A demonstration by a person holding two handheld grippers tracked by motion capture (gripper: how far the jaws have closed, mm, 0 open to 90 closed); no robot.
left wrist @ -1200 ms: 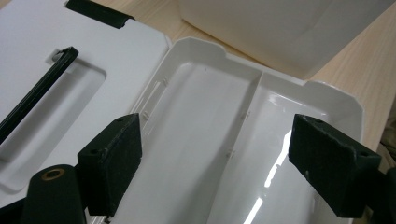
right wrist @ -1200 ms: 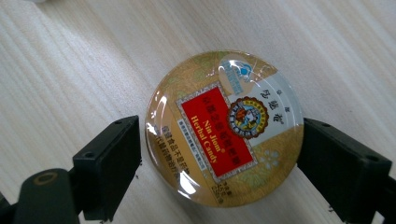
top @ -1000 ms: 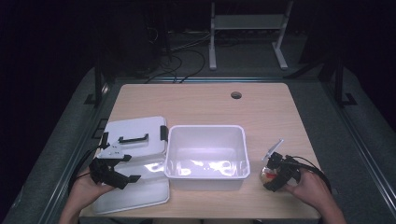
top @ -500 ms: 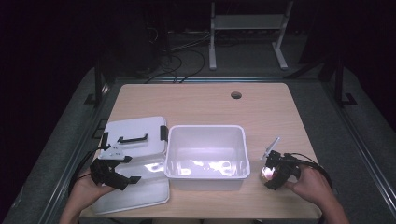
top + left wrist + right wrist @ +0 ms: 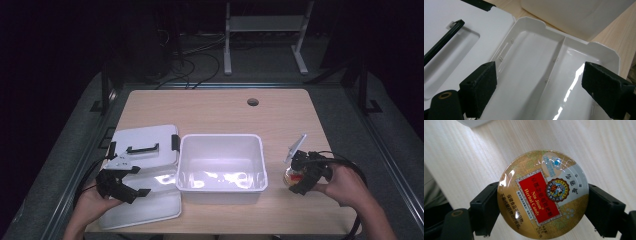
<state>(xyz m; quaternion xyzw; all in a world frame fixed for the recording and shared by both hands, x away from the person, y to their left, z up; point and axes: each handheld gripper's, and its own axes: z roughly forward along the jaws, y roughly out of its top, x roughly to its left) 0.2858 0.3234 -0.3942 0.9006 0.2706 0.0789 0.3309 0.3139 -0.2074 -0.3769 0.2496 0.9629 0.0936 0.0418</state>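
High view: the right gripper (image 5: pixel 303 176) sits at the near right of the table (image 5: pixel 215 110), pinching a round candy tin (image 5: pixel 294 175) by its rim. The open white tub (image 5: pixel 221 165) lies directly to the left of that tin, just beside it, its right wall between the tin and the hollow. That is the relation the coming move likely turns on: the tin has to travel left and clear the tub's rim. The right hand is by far the nearer one to both tin and tub wall. The left gripper (image 5: pixel 120 182) hovers at the near left over a shallow white tray (image 5: pixel 150 205), with the white lid (image 5: pixel 145 142) and its black handle just beyond it.

Left gripper view: the jaws stand spread wide, having just opened a little further, with nothing between them. Below them lies the tray (image 5: pixel 541 75), split by a ridge running away from the gripper; the lid (image 5: pixel 454 37) lies to the left and a corner of the tub (image 5: pixel 574 15) lies farther off.

Right gripper view: the tin (image 5: pixel 542 193) is clamped flat-face-up between the two pads, centred in the grip. Being round, it has no long axis to align. A corner of the tub (image 5: pixel 472 122) shows at the far edge.
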